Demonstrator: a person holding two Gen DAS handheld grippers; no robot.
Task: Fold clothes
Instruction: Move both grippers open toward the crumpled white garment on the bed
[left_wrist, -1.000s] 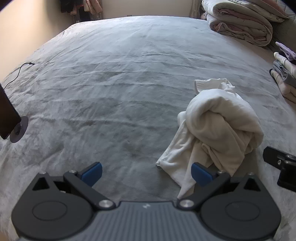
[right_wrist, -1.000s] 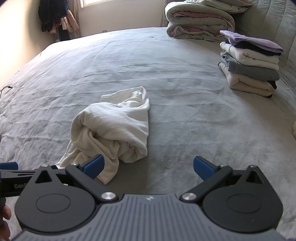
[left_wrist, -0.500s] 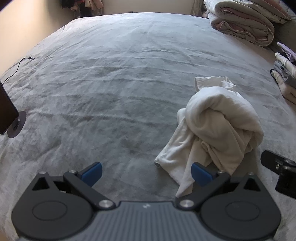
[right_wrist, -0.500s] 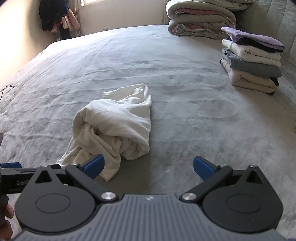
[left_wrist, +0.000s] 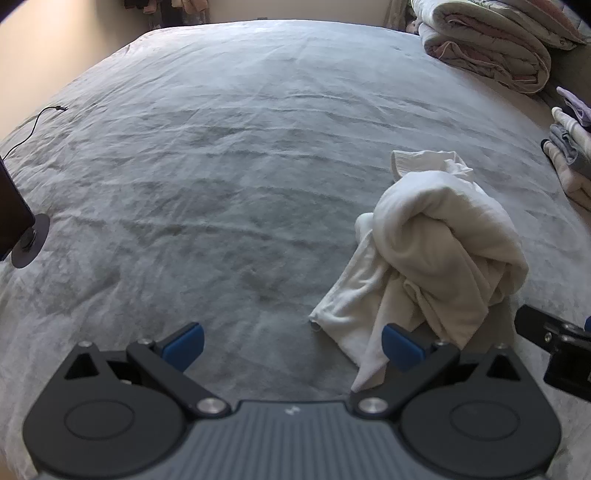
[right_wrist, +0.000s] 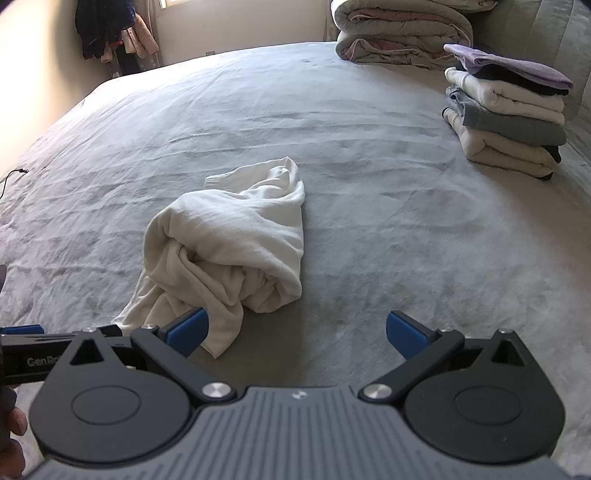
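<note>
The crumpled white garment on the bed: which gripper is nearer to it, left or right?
Roughly equal, perhaps the left. The left gripper has its right finger over the white garment hem; the right gripper has its left finger at the hem too. Both are open.

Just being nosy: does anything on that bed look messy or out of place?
Yes: the white garment lies crumpled in a heap mid-bed, while the stack of clothes near the headboard is neatly folded. Nothing looks spilled or damaged.

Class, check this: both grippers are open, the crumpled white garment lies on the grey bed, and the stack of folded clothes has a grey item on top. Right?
Not quite. In the right wrist view the stack of folded clothes has a lilac item on top; grey lies lower down. The crumpled white garment does lie on the grey bed, and both the left gripper and right gripper are open.
</note>
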